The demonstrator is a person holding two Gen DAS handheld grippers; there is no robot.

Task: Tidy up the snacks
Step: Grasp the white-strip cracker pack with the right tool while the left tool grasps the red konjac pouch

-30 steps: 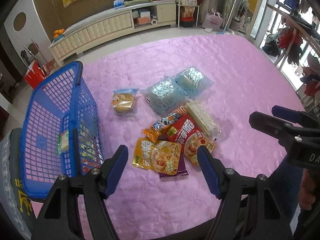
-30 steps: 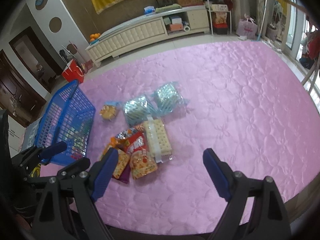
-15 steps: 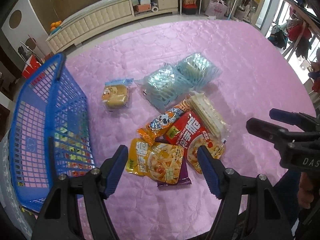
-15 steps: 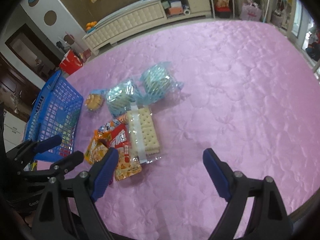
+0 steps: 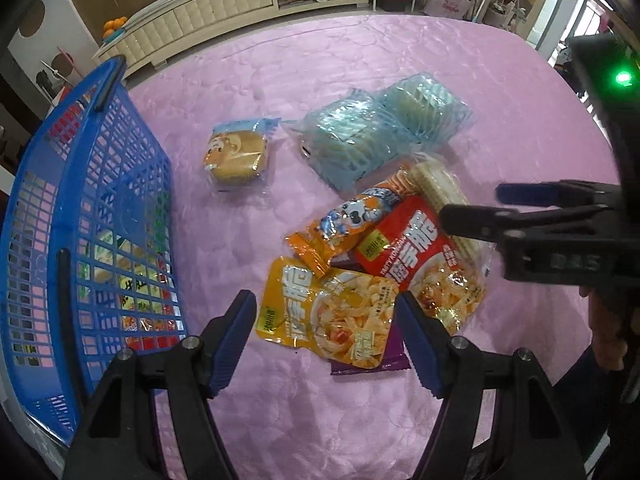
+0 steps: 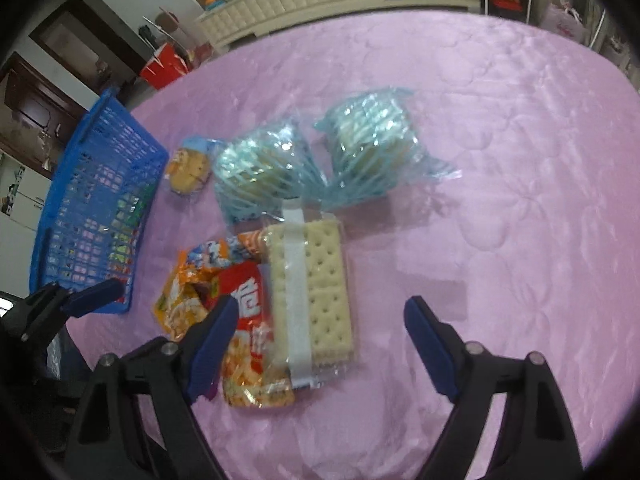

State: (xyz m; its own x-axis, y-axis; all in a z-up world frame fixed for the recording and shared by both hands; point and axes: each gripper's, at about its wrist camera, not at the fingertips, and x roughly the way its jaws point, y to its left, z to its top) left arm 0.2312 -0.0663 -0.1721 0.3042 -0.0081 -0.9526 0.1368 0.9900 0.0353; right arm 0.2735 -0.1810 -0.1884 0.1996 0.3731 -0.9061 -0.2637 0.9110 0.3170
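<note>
The left tool [image 5: 325, 316] hangs wide open just above the near end of the snack pile, its two blue pads straddling the yellow chip pouch [image 5: 328, 314] without touching it. The right tool [image 6: 320, 320] is also spread wide and holds nothing; it hovers over the cracker pack [image 6: 310, 288], with its left pad above the red chip pouch [image 6: 250, 320].

The snacks lie loose on a worktop covered in a pink quilted cloth [image 5: 360, 60]. The yellow pouch rests partly on a purple packet [image 5: 372, 364], and the red pouch overlaps an orange cartoon packet [image 5: 344, 224]. Further back lie two blue-wrapped bundles [image 5: 352, 144] side by side and a small wrapped cake [image 5: 236, 156] that sits apart from the pile, nearer the blue basket [image 5: 100, 152]. The basket stands at the left edge and already holds a few packets, seen through its mesh.

The pouches look light, air-filled and slick, so a grip across the puffed middle would probably slide or crush the chips; the flat sealed edge seems the safer place to pinch. The yellow pouch is top of its stack at the near end, so it should lift free without dragging much. The crackers look stiff but brittle, and are likely best taken gently across the narrow width. The cake is soft and would squash under a hard squeeze.
</note>
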